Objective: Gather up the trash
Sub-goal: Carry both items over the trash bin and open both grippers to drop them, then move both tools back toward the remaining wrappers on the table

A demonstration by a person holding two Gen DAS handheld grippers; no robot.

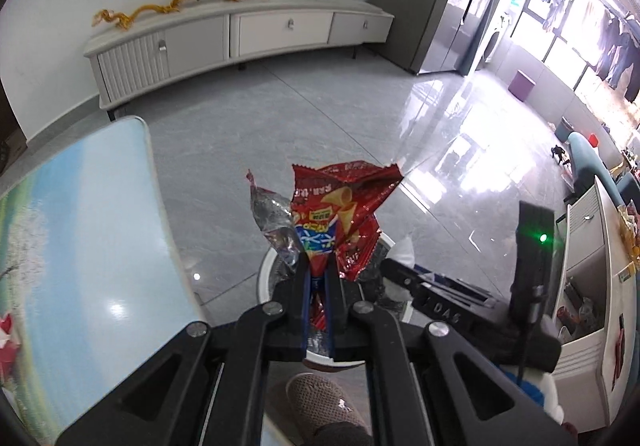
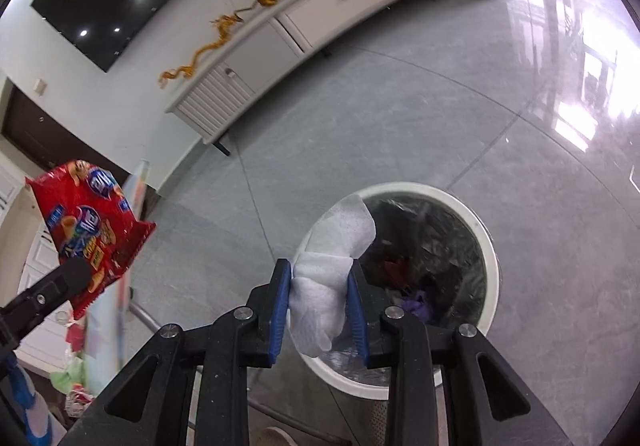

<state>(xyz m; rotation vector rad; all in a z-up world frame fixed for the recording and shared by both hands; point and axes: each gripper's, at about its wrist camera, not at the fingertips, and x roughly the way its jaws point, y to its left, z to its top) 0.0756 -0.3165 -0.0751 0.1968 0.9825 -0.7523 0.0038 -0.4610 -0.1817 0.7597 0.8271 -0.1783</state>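
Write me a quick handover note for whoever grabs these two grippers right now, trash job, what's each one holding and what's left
Left gripper: shut on a crumpled red snack bag, held above the bin's near rim.
Right gripper: a white tissue sits between its pads, over the bin; whether the pads still press on it is unclear.
White round bin: on the floor, black liner, some trash already inside.
Done: both pieces carried to the bin.
Left: let the tissue fall in, bring the snack bag over the opening and release it. More litter seems to lie on the table at the view's edge.
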